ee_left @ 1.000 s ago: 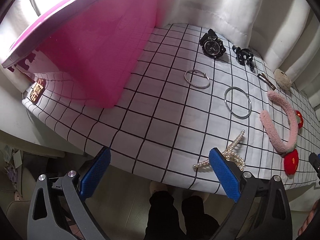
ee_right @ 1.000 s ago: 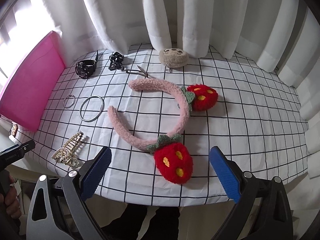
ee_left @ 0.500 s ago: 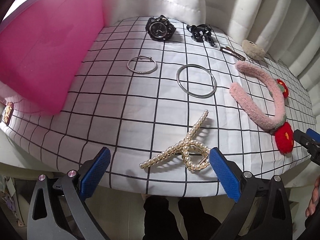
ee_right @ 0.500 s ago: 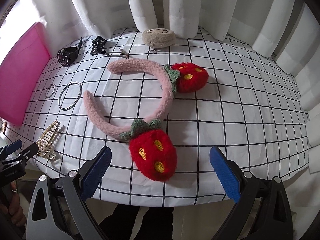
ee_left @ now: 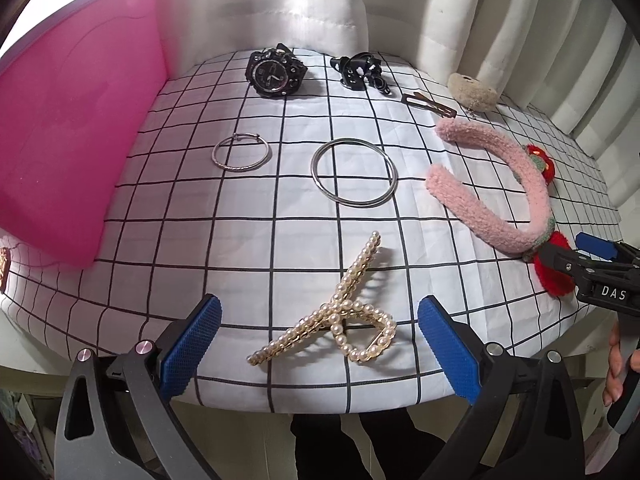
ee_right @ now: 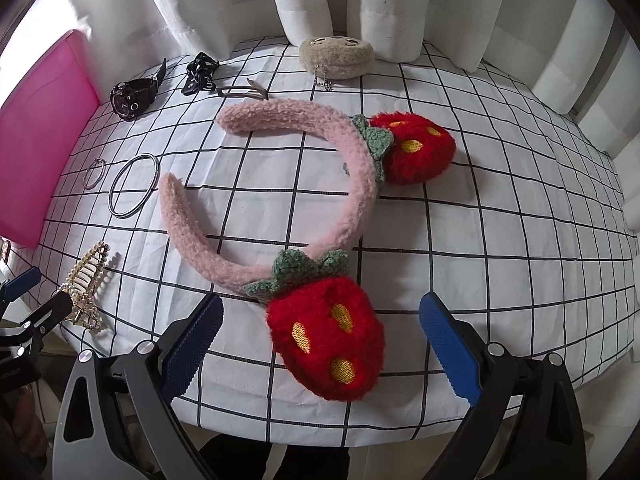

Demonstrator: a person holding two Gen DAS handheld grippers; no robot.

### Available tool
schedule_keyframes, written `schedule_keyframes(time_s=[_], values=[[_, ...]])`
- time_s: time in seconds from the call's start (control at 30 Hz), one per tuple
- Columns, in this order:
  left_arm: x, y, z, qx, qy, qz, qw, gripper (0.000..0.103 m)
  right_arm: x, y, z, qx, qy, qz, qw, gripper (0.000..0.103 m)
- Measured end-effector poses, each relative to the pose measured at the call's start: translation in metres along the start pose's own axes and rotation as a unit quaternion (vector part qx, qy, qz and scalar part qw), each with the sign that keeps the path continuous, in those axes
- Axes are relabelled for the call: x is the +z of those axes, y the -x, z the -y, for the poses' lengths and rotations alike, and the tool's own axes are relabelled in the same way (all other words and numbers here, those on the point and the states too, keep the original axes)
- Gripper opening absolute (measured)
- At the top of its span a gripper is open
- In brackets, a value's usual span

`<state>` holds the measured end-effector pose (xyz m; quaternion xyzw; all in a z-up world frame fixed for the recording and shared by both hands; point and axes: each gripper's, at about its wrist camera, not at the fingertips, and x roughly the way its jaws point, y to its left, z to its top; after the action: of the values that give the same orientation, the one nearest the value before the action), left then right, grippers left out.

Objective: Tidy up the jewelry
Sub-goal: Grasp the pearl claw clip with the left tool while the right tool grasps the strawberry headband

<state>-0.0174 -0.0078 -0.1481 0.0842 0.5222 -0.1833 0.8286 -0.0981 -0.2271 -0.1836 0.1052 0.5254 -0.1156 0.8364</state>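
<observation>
- The left hand-held gripper (ee_left: 318, 354) hangs at the near edge of the tabletop (ee_left: 460, 216) with its blue pads spread wide and nothing between them but the pearl hair claw (ee_left: 340, 312), which lies untouched on the grid cloth; the judgement is that this claw is the first pick.
- The right hand-held gripper (ee_right: 320, 350) is likewise wide apart and grips nothing; the nearer red strawberry of the pink headband (ee_right: 352, 184) sits just ahead of its pads.
- Taking the pearl hair claw as landmark: the large silver bangle (ee_left: 354, 172) lies beyond it; the thin bangle (ee_left: 241, 152) beyond and to the left; the black watch (ee_left: 276, 74) and black clip (ee_left: 360, 72) farther back by the curtain; the flat hair slide (ee_left: 429, 105) and beige plush charm (ee_left: 472, 87) back and to the right.
- The pink box (ee_left: 76, 128) stands well to the left of the claw; its inside is not visible.
- Progress appears nil; every piece lies loose on the cloth, so all the sorting seems still to be done.
</observation>
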Motion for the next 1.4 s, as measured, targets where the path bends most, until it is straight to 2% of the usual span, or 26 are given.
schedule_keyframes(time_s=[0.3,0.57,0.63,0.7,0.87,1.0,1.03,1.1,1.13,1.17,1.23,1.3,1.4], values=[[-0.003,-0.025,0.017,0.001,-0.037,-0.012,0.9992,0.097,0.007,-0.016,-0.004,-0.016,0.013,-0.006,1.000,0.094],[-0.006,-0.042,0.021,0.001,-0.038,-0.028,0.9989,0.097,0.015,-0.034,-0.014,-0.017,0.043,-0.016,0.999,0.094],[-0.006,-0.042,0.024,0.007,-0.045,-0.023,0.9987,0.097,0.014,-0.040,-0.015,-0.017,0.048,-0.024,0.998,0.094],[-0.007,-0.043,0.024,0.007,-0.043,-0.018,0.9989,0.097,0.013,-0.041,-0.012,-0.008,0.040,-0.013,0.999,0.094],[-0.009,-0.042,0.024,0.016,-0.031,-0.001,0.9994,0.098,0.011,-0.043,-0.013,0.001,0.069,0.013,0.998,0.094],[-0.009,-0.042,0.024,0.019,-0.023,-0.001,0.9996,0.097,0.011,-0.043,-0.012,0.015,0.084,0.000,0.996,0.093],[-0.009,-0.042,0.024,0.018,-0.022,-0.002,0.9996,0.097,0.010,-0.043,-0.014,0.018,0.087,-0.001,0.996,0.091],[-0.009,-0.040,0.024,0.019,-0.020,-0.001,0.9996,0.091,0.010,-0.036,-0.013,0.019,0.094,0.006,0.995,0.077],[-0.009,-0.038,0.023,0.020,-0.018,0.001,0.9996,0.084,0.009,-0.033,-0.016,0.020,0.099,0.009,0.995,0.063],[-0.008,-0.037,0.022,0.021,-0.015,0.002,0.9997,0.075,0.010,-0.030,-0.017,0.020,0.102,0.011,0.995,0.054],[-0.007,-0.034,0.022,0.022,-0.014,0.004,0.9997,0.065,0.009,-0.028,-0.016,0.025,0.097,0.009,0.995,0.050],[-0.007,-0.033,0.022,0.022,-0.015,0.001,0.9996,0.065,0.009,-0.026,-0.014,0.033,0.092,0.010,0.995,0.045],[-0.005,-0.033,0.021,0.017,-0.010,-0.003,0.9998,0.064,0.007,-0.022,-0.011,0.056,0.075,0.013,0.996,0.043]])
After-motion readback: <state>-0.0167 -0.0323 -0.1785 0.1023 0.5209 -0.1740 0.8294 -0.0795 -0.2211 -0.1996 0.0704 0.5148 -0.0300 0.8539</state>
